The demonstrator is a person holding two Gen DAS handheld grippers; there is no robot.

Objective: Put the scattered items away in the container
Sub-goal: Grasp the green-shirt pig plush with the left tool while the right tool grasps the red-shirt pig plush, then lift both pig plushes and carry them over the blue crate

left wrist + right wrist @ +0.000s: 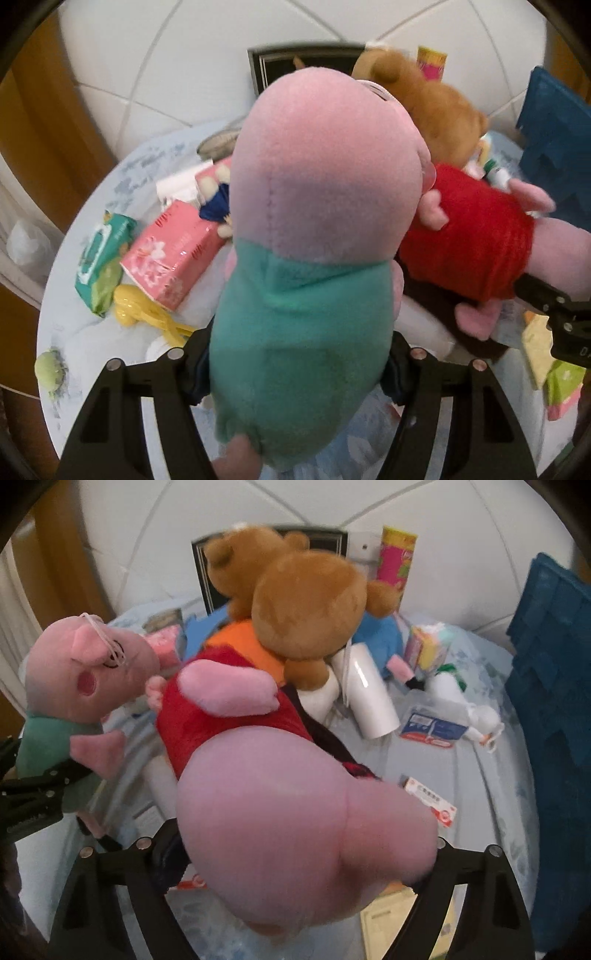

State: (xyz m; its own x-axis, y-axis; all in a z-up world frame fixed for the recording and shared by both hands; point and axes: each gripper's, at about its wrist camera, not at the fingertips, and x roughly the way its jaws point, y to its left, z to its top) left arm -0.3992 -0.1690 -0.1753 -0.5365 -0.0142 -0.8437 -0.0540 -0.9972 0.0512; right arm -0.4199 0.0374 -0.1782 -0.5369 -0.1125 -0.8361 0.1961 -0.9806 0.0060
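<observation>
A pink pig plush in a teal shirt (295, 229) fills the left wrist view, and my left gripper (295, 373) is shut on its teal body. The right wrist view shows it hanging at the left (85, 675), lifted off the bed. My right gripper (299, 860) is shut on the big pink head of a second pig plush in a red dress (229, 716), which also shows at the right of the left wrist view (476, 229). A blue crate (550, 672) stands at the right edge. Brown teddy bears (306, 602) lie behind the pigs.
On the pale blue bedspread (92, 184) lie a pink tissue box (170, 254), a green wipes pack (99, 258) and a yellow plastic item (140, 310). A white roll (369, 698), a snack tube (397, 557) and small boxes (428, 801) lie near the crate.
</observation>
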